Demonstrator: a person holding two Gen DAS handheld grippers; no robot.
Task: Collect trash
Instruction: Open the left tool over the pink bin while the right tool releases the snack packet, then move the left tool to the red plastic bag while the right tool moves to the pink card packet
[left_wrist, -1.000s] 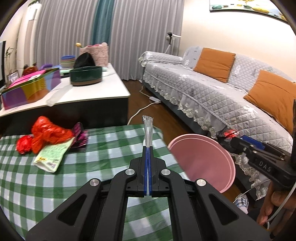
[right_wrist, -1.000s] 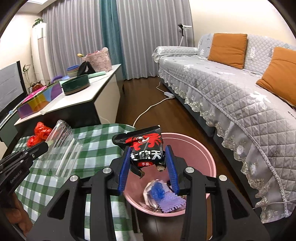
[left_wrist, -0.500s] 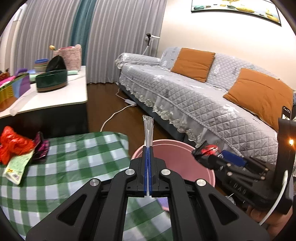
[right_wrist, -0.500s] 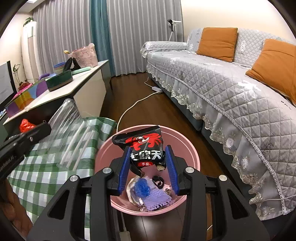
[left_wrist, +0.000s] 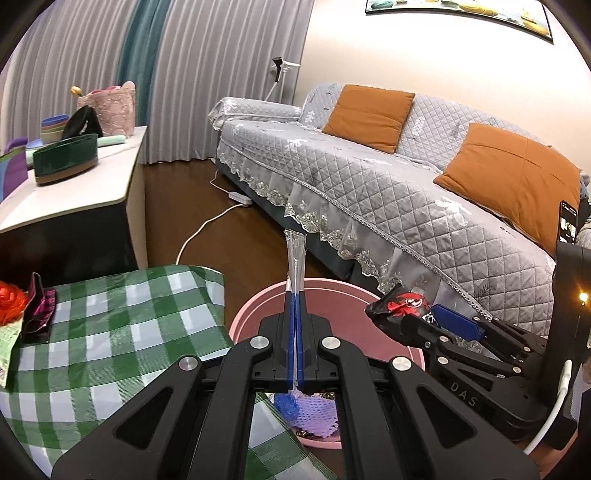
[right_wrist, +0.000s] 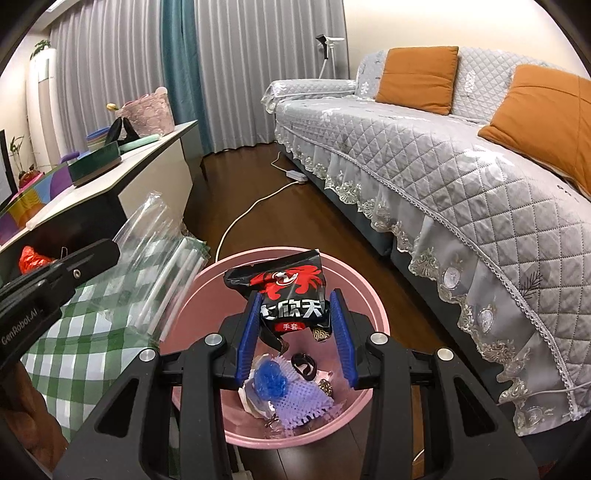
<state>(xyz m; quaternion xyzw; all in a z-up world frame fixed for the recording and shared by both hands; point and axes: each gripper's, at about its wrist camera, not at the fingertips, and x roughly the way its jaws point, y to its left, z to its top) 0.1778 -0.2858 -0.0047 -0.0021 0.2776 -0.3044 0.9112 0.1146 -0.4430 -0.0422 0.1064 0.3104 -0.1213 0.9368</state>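
My left gripper (left_wrist: 294, 295) is shut on a clear plastic bag of white straws (left_wrist: 295, 254), seen edge-on above the pink bin (left_wrist: 255, 314). The bag (right_wrist: 155, 266) shows in the right wrist view, hanging over the bin's left rim. My right gripper (right_wrist: 295, 314) is shut on a black and red snack packet (right_wrist: 284, 288), held above the pink bin (right_wrist: 369, 306). The bin holds a blue wad (right_wrist: 271, 376) and a purple foam net (right_wrist: 299, 402). The right gripper with its packet (left_wrist: 399, 306) shows at the right of the left wrist view.
A green checked tablecloth (left_wrist: 110, 343) still carries red, green and purple wrappers (left_wrist: 22, 314) at its left. A white cabinet (left_wrist: 74, 184) with bowls stands behind. A grey sofa (left_wrist: 406, 192) with orange cushions runs along the right. A white cable (right_wrist: 251, 210) lies on the wood floor.
Both grippers have moved from beside the table to over the pink bin. The straw bag and the snack packet stay held.
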